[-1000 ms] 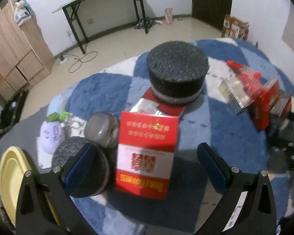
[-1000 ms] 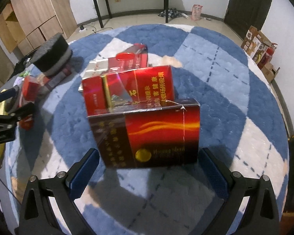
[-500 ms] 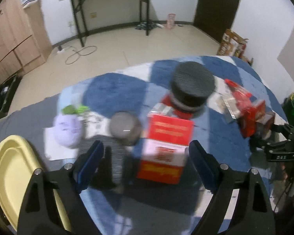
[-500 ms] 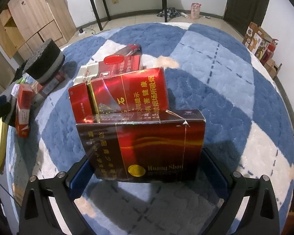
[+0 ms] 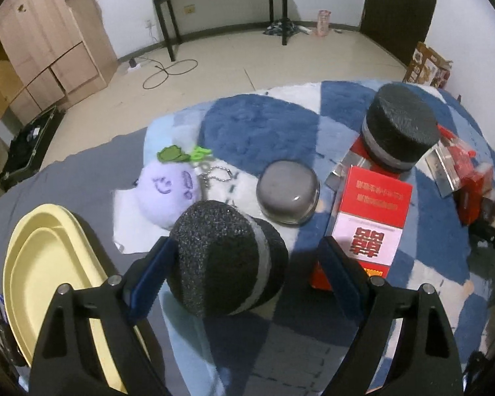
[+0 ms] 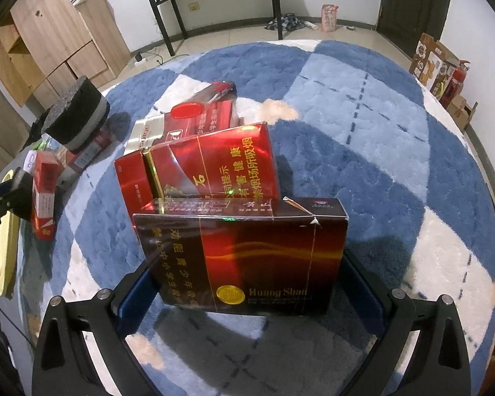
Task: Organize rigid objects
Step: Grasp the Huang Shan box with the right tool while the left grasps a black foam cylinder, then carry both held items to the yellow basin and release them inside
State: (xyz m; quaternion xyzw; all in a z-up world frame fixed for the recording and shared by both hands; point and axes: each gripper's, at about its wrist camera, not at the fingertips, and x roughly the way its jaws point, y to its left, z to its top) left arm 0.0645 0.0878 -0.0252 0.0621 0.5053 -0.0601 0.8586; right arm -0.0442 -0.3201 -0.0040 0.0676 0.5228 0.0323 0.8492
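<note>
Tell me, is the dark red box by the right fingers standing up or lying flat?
Standing up: the dark red box shows its broad front and top edge.

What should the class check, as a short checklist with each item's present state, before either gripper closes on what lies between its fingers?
1. Left gripper open: ok.
2. Black foam cylinder between the left fingers: ok, though it sits nearer the left one, off centre.
3. Red-and-white box free of the left gripper's right finger: cannot tell; they overlap in view.
4. Right gripper open: ok.
5. Dark Huang Shan box between the right fingers: ok.
6. Red carton behind it apart from the dark box: cannot tell; they may touch.
</note>
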